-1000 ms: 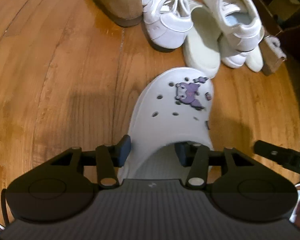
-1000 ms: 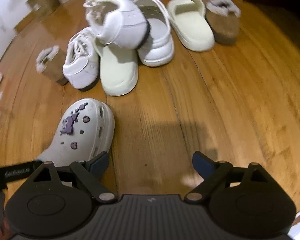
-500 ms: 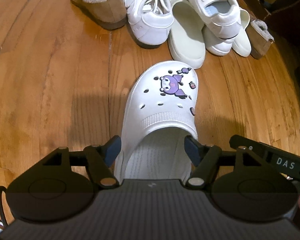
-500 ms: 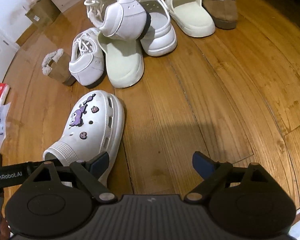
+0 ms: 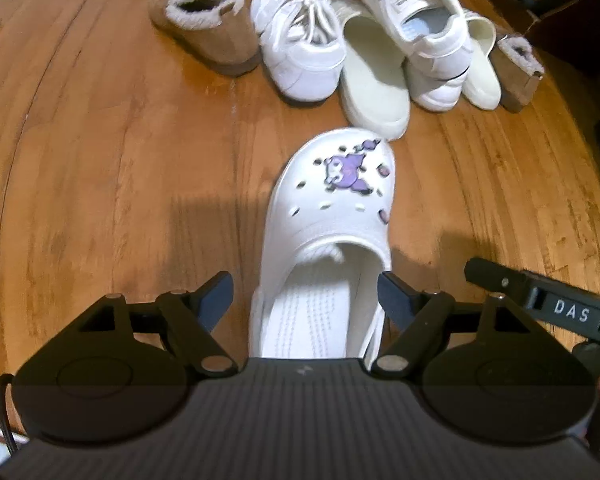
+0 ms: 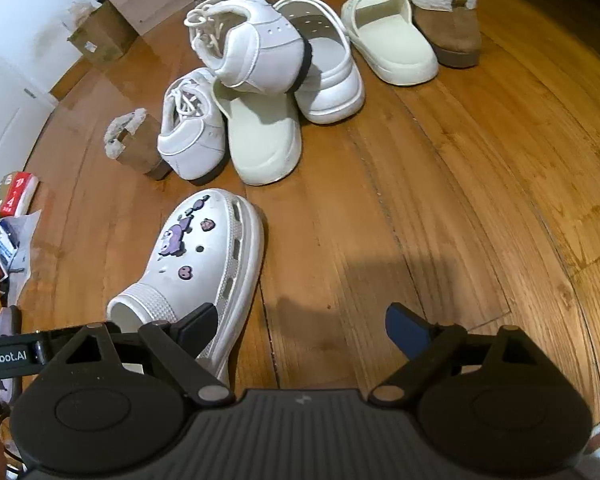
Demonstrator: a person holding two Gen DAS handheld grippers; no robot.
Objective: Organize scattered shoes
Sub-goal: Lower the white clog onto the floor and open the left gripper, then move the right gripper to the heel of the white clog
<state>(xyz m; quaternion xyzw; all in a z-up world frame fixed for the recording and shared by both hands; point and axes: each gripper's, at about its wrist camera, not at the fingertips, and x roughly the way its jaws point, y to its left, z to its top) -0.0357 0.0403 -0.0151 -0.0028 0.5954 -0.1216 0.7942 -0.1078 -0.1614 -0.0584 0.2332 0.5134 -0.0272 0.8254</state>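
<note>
A white clog with a purple charm [image 5: 332, 208] lies flat on the wooden floor, toe pointing at the shoe pile. My left gripper [image 5: 306, 294] hovers over its heel. Its jaws are opening, the heel lies between them, and the left pad stands clear of it. My right gripper [image 6: 302, 322] is open over bare floor, just right of the same clog [image 6: 204, 256]. In the pile, one white sneaker [image 6: 252, 48] rests on a cream slipper [image 6: 264, 136] and the second white clog [image 6: 328, 72].
Another white sneaker [image 5: 300, 56], a second cream slipper [image 6: 388, 40] and two brown fur-lined slippers [image 5: 212, 36] [image 5: 516, 72] lie around the pile. A cardboard box [image 6: 100, 36] stands by the wall. A red pack [image 6: 16, 194] and papers lie at the left.
My left gripper's jaws have spread wider and come off the clog's heel, and the gripper has lifted a little. The clog stays on the floor. The right gripper stays open.
</note>
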